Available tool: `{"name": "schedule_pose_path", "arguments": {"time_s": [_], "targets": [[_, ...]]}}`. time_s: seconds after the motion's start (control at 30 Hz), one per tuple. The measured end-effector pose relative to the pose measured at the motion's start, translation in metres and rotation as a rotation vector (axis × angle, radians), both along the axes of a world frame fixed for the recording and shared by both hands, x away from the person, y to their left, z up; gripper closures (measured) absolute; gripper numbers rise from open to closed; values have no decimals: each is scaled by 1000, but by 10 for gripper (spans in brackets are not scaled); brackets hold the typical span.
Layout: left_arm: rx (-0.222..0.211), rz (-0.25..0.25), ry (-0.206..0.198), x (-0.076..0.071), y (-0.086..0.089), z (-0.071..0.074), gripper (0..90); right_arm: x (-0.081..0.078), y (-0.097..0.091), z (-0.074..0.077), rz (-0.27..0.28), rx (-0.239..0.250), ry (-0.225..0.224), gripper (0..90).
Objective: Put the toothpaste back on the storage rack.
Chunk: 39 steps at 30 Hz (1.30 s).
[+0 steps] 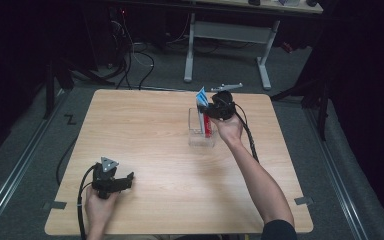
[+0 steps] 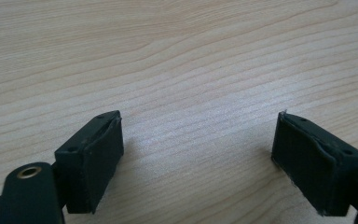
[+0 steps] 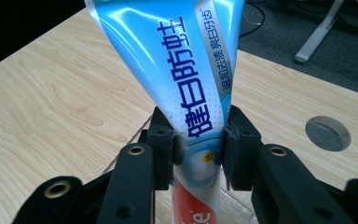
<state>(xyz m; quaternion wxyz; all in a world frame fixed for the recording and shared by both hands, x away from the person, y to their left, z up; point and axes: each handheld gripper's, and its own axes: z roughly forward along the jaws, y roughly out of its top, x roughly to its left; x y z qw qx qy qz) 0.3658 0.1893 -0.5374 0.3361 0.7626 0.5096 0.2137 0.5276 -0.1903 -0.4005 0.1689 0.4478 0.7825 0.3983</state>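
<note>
Right hand-held gripper (image 3: 198,151) clamping toothpaste tube (image 3: 186,70), clear holder (image 1: 198,131)

The toothpaste tube (image 3: 193,88) I hold is light blue and glossy at its flat upper part, with dark blue lettering running along its length, and it turns white and then red lower down. It stands nearly upright, flat crimped end up. Its red lower part sits inside the clear plastic box (image 1: 200,136), which stands open-topped on the far right part of the wooden table. From the high view the tube (image 1: 203,107) leans slightly, its blue end above the box's rim.
</note>
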Motion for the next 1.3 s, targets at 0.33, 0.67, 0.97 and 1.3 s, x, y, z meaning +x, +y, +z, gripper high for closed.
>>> {"name": "schedule_pose_path", "arguments": {"time_s": [0.33, 0.67, 0.97, 1.3], "targets": [[1, -1, 0, 0, 0, 0, 171, 0, -6, -3, -16, -11, 17, 679], [1, 0, 1, 0, 0, 0, 171, 0, -9, -10, -25, -9, 40, 676], [1, -1, 1, 0, 0, 0, 170, -1, -13, -11, -25, -17, 39, 669], [1, -1, 1, 0, 0, 0, 170, -1, -17, -11, -56, -61, 7, 641]]}}
